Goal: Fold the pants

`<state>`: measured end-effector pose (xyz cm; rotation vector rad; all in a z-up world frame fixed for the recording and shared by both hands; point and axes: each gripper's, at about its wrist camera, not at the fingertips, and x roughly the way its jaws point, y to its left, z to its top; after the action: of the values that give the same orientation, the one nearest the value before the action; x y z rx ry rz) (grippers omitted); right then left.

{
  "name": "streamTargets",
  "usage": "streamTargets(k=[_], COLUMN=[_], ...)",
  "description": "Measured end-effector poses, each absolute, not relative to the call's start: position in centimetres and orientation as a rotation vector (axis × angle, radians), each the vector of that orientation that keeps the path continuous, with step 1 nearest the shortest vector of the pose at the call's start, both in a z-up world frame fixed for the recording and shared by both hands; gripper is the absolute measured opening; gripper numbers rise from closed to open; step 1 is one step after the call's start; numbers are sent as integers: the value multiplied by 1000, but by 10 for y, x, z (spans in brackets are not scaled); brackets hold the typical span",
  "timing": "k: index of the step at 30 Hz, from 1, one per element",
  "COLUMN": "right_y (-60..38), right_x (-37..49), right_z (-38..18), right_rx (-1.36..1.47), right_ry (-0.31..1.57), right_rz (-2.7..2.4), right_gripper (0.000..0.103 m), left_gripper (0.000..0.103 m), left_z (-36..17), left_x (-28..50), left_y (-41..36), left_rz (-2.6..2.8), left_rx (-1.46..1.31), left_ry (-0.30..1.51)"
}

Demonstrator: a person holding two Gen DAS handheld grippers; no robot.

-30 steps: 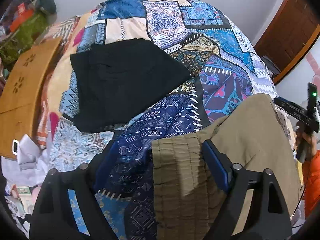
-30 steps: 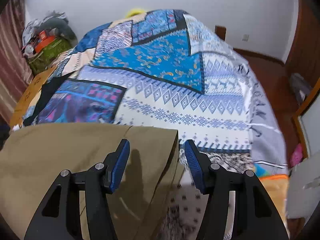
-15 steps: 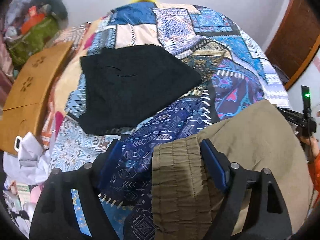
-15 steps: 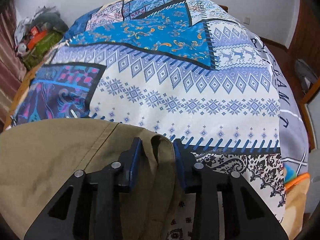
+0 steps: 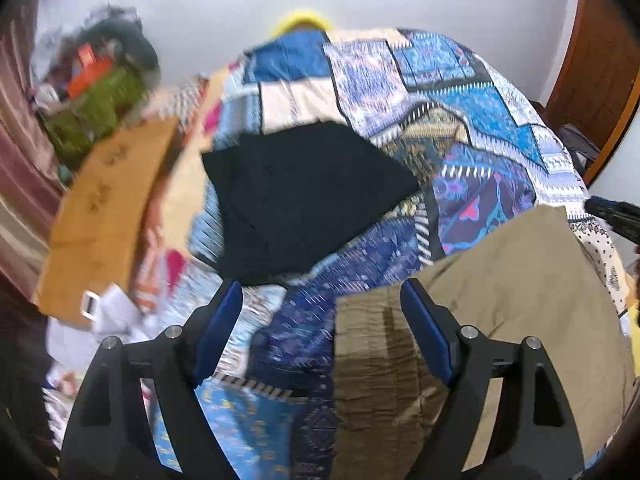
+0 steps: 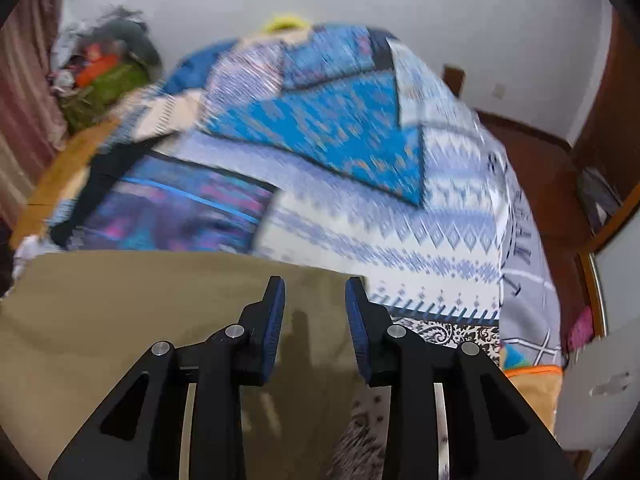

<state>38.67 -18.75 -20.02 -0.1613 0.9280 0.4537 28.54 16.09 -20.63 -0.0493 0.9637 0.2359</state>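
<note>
Pants (image 6: 140, 320) lie between the right fingers (image 6: 274, 328), which have just been opening and pinch nothing. The left fingers (image 5: 426, 336), slightly narrowed yet wide apart, straddle the waistband (image 5: 372, 360) without pressing. The khaki cloth rests at the bed's (image 5: 480, 120) near edge. A pad snagging fabric could drag the fold open or pull it off that edge.

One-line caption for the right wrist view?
Right gripper fingers slightly apart over the corner of khaki pants on a patterned quilt.
</note>
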Motion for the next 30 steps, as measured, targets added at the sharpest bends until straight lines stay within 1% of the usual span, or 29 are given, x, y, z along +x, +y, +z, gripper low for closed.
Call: streamTargets(k=[1, 3, 4, 6, 7, 9, 13, 17, 18, 20, 22, 25, 30], right_y=[-184, -171, -167, -151, -143, -125, -92, -68, -63, -63, -72, -84, -108], right_x=[379, 359, 350, 335, 330, 321, 310, 309, 311, 311, 308, 304, 285], right_z=[-191, -171, -165, -154, -151, -150, -164, -198, -212, -229, -228, -225, -223], right_rx=[-162, -162, -162, -164, -164, -161, -185, -220, -236, -230, -203, -215, -238], right_ry=[916, 880, 863, 836, 838, 863, 929, 1058, 1114, 1157, 1151, 1175, 1154], right_rz=[475, 524, 539, 595, 615, 674, 773, 776, 768, 757, 757, 780, 730], right_gripper=[35, 52, 56, 67, 70, 82, 83, 83, 83, 84, 87, 88, 91], left_gripper=[81, 81, 81, 82, 82, 83, 83, 83, 83, 83, 85, 86, 86], left_z=[-199, -188, -182, -176, -175, -177, -194, -225, -232, -247, -253, -251, -246], left_x=[283, 280, 280, 281, 283, 287, 294, 297, 297, 295, 288, 278, 262], left_y=[160, 155, 152, 146, 143, 137, 119, 109, 107, 106, 106, 106, 104], left_rz=[240, 226, 206, 159, 138, 93, 23, -1, -4, -6, 5, 14, 25], left_rx=[-37, -29, -37, -63, -75, -100, -80, -64, -63, -62, -57, -52, -54], left_ry=[943, 916, 908, 902, 906, 925, 982, 1069, 1091, 1129, 1120, 1105, 1095])
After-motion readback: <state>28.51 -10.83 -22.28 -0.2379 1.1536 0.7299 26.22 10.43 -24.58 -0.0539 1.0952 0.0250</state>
